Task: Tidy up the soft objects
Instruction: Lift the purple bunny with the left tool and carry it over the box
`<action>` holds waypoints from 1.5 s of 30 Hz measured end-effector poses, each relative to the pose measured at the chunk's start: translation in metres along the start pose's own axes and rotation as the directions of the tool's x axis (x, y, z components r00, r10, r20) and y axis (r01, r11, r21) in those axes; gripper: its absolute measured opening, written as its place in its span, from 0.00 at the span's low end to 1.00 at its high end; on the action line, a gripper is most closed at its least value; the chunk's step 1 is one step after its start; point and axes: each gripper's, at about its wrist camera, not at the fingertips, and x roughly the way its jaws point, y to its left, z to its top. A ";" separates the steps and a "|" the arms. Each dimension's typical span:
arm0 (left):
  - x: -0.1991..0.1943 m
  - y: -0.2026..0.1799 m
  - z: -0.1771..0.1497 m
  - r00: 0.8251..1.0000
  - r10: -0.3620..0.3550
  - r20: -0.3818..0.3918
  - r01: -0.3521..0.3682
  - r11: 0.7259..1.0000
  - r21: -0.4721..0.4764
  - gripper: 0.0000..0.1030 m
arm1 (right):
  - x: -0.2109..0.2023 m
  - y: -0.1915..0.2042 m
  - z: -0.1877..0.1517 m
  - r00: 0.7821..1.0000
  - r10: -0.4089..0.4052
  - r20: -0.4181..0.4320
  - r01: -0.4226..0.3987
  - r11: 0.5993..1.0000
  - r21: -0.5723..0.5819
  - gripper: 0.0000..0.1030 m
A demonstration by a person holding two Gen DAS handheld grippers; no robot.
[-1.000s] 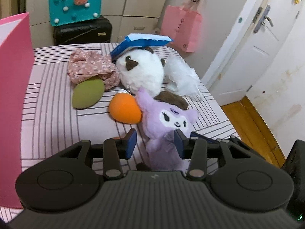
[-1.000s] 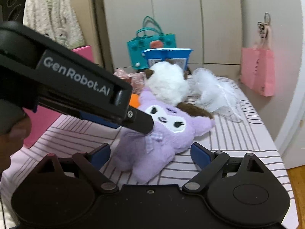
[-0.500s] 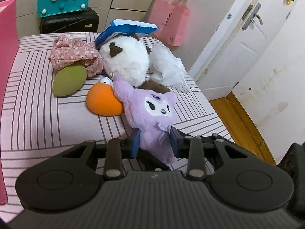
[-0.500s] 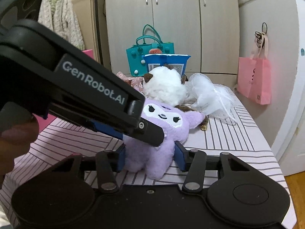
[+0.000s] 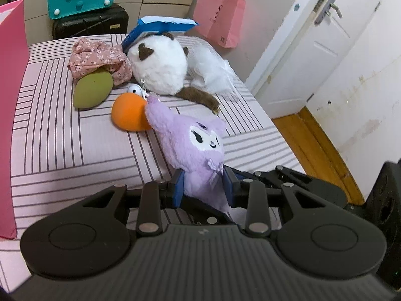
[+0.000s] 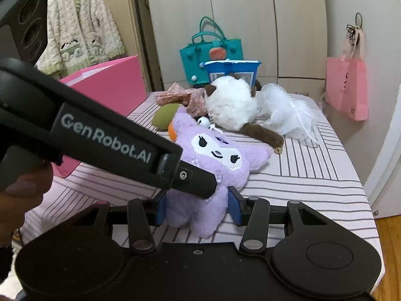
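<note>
Both grippers, left (image 5: 203, 188) and right (image 6: 198, 209), pinching fuzzy purple plush (image 5: 198, 145) low center; round orange ball (image 5: 129, 115) touching.

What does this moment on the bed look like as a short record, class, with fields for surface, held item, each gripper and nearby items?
surface: striped bed sheet
held item: purple plush
left gripper: shut on the plush's body
right gripper: shut on its lower body
nearby items: orange ball, white plush, floral cloth, green cushion
</note>
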 end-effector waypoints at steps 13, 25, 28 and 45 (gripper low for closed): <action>-0.022 -0.002 -0.009 0.991 -0.054 -0.126 0.048 0.997 -0.053 0.30 | -0.026 0.019 0.009 0.987 0.067 -0.147 -0.076 0.995 -0.059 0.52; -0.067 -0.002 -0.031 0.984 -0.044 -0.170 0.033 0.997 -0.068 0.30 | -0.058 0.053 0.007 0.963 0.159 -0.216 -0.191 0.972 -0.137 0.52; -0.083 0.000 -0.037 0.984 -0.039 -0.176 0.026 0.997 -0.076 0.30 | -0.065 0.062 0.009 0.952 0.197 -0.235 -0.233 0.962 -0.140 0.52; -0.160 0.016 -0.063 0.984 0.005 -0.177 -0.025 0.994 -0.111 0.31 | -0.090 0.122 0.028 0.891 0.330 -0.312 -0.402 0.892 -0.205 0.52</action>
